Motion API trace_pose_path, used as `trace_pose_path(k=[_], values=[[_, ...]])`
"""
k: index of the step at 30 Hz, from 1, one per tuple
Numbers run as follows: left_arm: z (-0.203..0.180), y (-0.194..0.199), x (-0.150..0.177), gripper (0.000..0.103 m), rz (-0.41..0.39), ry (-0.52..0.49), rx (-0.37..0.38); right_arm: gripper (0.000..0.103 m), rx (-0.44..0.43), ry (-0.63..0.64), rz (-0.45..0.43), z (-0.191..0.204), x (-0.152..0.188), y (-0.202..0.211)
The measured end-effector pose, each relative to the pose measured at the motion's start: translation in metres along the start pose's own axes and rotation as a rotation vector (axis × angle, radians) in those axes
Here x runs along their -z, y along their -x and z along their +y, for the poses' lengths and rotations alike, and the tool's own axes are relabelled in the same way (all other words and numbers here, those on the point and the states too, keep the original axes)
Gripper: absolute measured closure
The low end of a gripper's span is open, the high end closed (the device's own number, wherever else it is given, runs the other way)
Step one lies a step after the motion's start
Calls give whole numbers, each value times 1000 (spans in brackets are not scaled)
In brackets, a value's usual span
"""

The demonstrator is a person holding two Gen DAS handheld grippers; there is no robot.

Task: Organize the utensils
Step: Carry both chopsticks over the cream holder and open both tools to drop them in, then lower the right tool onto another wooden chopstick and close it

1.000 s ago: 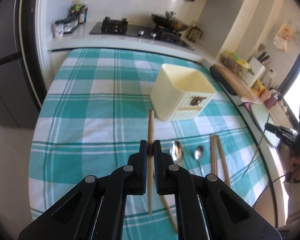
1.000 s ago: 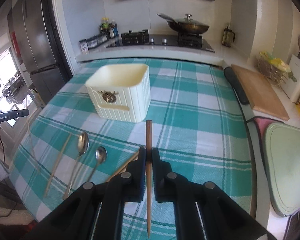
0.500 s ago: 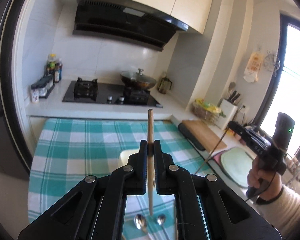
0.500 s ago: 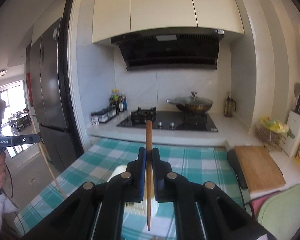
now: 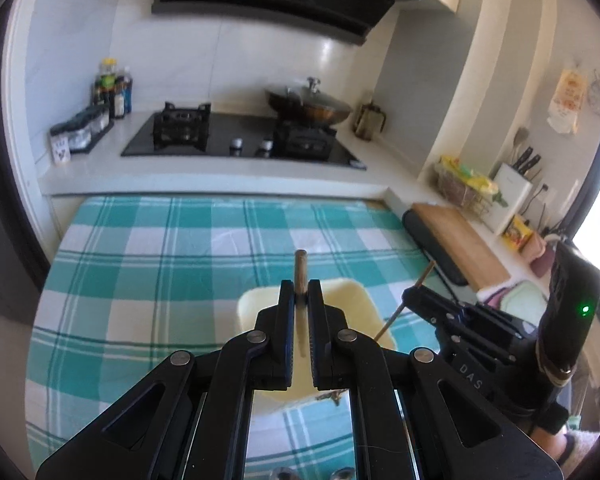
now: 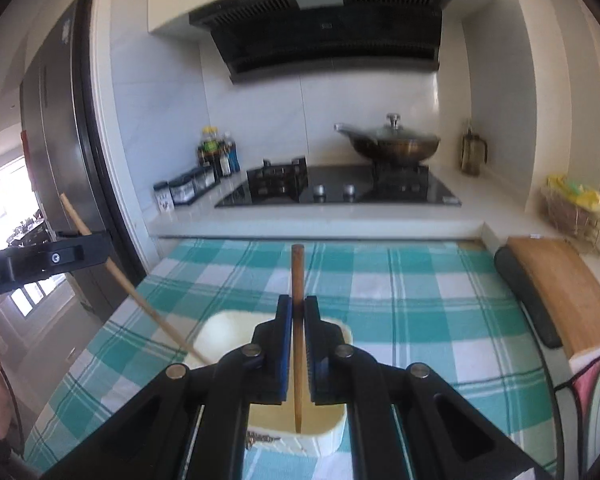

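Checked tablecloth (image 5: 148, 280); cream bin (image 6: 332, 432); wooden chopstick (image 6: 298, 320) upright

Between my left gripper's (image 5: 301, 300) matt black plastic fingers sits a pale, bare wooden chopstick (image 5: 300, 266). My right gripper (image 6: 298, 320) pinches a darker, smooth wooden chopstick (image 6: 297, 280). Below both tips I see a cream holder (image 6: 332, 436) of smooth, slightly glossy plastic on a woven, matt checked tablecloth (image 6: 420, 320). Ahead, the hob (image 6: 340, 192) looks like glossy black glass.

Your table (image 6: 420, 320) wears a teal checked cloth (image 5: 160, 280); a cream bin (image 6: 332, 436) sits at lower centre.
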State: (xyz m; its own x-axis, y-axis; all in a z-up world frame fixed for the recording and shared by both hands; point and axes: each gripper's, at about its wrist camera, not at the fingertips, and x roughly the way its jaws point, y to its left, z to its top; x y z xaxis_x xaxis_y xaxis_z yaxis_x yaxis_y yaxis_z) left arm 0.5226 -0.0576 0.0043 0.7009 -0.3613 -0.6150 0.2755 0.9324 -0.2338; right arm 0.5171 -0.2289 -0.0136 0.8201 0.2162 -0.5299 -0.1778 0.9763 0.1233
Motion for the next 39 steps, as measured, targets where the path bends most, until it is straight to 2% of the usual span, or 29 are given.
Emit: trace_pose_path(k=[3,6,8,9,13,15,17,22,24,26,29,33,39], values=[[0,-27,9,98,57,-6,-26,95,-3,-29,86,-5,15,-17],[1,-33,15,93,88,-2,-34,89,3,-46,92,-6,22,-14],[5,-24,20,66,99,6,-22,61,5,-53,77,-9,24,-3],[7,-17,23,60,99,3,-21,58,9,-57,62,-11,26,5],[20,30,59,32,89,-71,-29,57,-13,-47,57,-22,38,45],[33,59,95,21,82,-102,-49,56,-28,-35,74,-33,56,69],[49,78,136,11,78,-100,-77,49,-15,-3,100,-44,88,92],[83,91,240,11,163,6,-175,48,114,86,207,-65,196,129],[90,93,271,11,181,76,-187,48,140,41,256,-74,233,138],[92,93,292,11,168,126,-191,48,164,-26,275,-80,262,146],[92,85,305,11,139,138,-220,48,191,-105,270,-86,289,149],[91,67,303,11,126,83,-285,48,192,-151,283,-94,303,136],[101,63,309,11,126,117,-276,48,184,-195,257,-93,303,130]])
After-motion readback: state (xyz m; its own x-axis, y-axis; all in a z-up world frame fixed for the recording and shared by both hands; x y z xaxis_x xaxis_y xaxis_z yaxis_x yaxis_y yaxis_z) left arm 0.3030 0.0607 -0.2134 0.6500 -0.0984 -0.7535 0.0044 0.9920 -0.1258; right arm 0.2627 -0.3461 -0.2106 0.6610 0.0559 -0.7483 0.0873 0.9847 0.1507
